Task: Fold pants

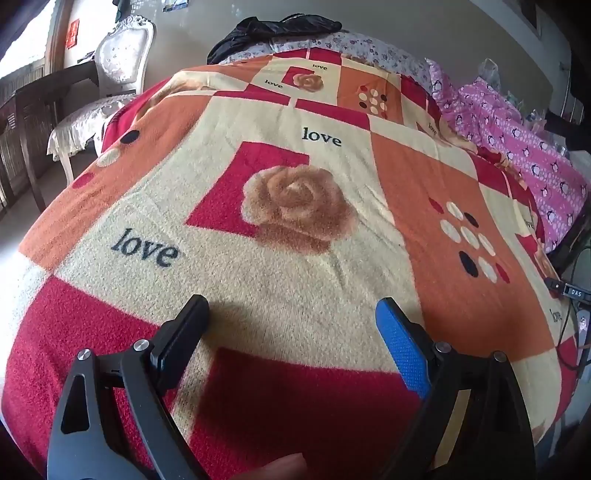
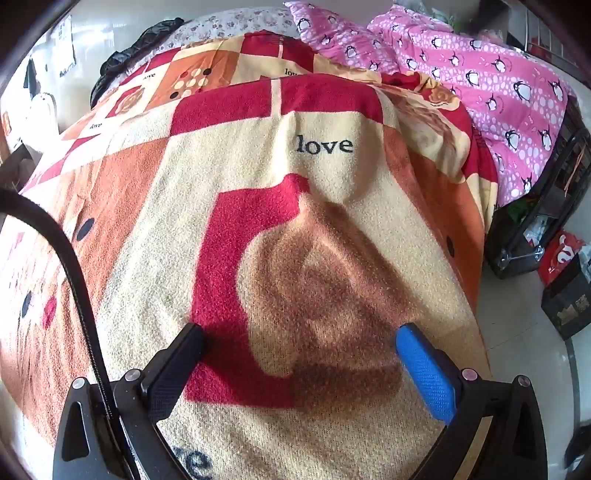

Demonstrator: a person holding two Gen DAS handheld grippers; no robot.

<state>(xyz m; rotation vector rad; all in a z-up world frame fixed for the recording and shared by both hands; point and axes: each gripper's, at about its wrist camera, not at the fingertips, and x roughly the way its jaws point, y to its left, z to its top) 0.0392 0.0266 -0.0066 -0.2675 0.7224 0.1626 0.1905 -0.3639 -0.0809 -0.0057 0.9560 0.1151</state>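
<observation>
Right now you are at the very start: no pants show in either view, unless the dark garment (image 1: pixel 280 27) bunched at the far end of the blanket (image 1: pixel 295 166) is them; I cannot tell. Your left tool (image 1: pixel 291 314) hangs spread and empty over the blanket's near edge, and your right tool (image 2: pixel 299 339) likewise. Next, find the pants and lay them flat on the blanket.
</observation>
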